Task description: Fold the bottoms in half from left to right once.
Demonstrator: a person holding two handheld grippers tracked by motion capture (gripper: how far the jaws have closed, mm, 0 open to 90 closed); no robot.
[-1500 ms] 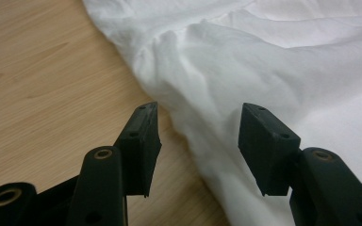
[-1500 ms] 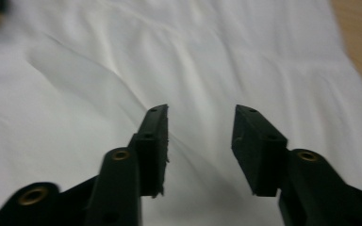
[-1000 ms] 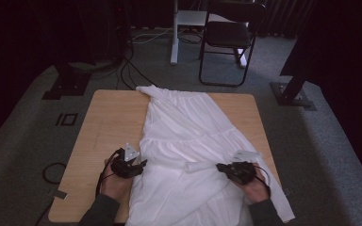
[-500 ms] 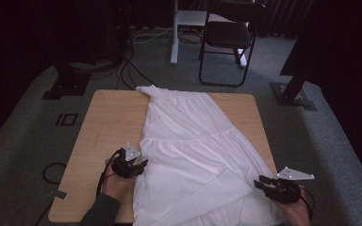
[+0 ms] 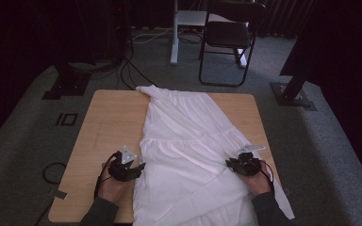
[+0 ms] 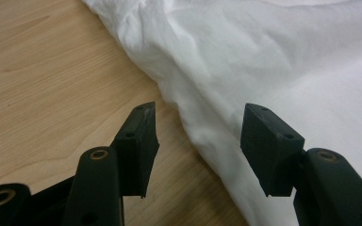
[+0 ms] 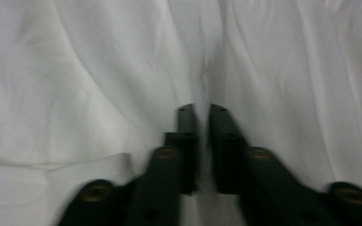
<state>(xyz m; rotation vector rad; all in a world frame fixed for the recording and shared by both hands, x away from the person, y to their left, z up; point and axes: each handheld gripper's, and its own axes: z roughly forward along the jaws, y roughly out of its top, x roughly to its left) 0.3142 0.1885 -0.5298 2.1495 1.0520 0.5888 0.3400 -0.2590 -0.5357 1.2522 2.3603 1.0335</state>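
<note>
A long white garment [image 5: 188, 136] lies spread down the middle of a wooden table [image 5: 108, 122], its hem hanging over the near edge. My left gripper [image 5: 139, 165] rests at the garment's left edge. In the left gripper view its jaws stand open [image 6: 198, 132] astride the rolled edge of the cloth [image 6: 287, 56] without pressing on it. My right gripper [image 5: 233, 162] sits on the garment's right side. Its jaws have just been closing and are shut [image 7: 201, 113] on a thin ridge of the white fabric [image 7: 75, 70].
Bare wood shows to the left of the garment and as a narrow strip on the right. Beyond the table stand a black chair [image 5: 228, 37] and a white stand [image 5: 175, 33]. Cables [image 5: 127, 70] run over the grey carpet, and black stand bases [image 5: 292, 94] flank the table.
The right gripper swung out past the table's right edge half a second ago and has come back left onto the cloth. The left hand has stayed put.
</note>
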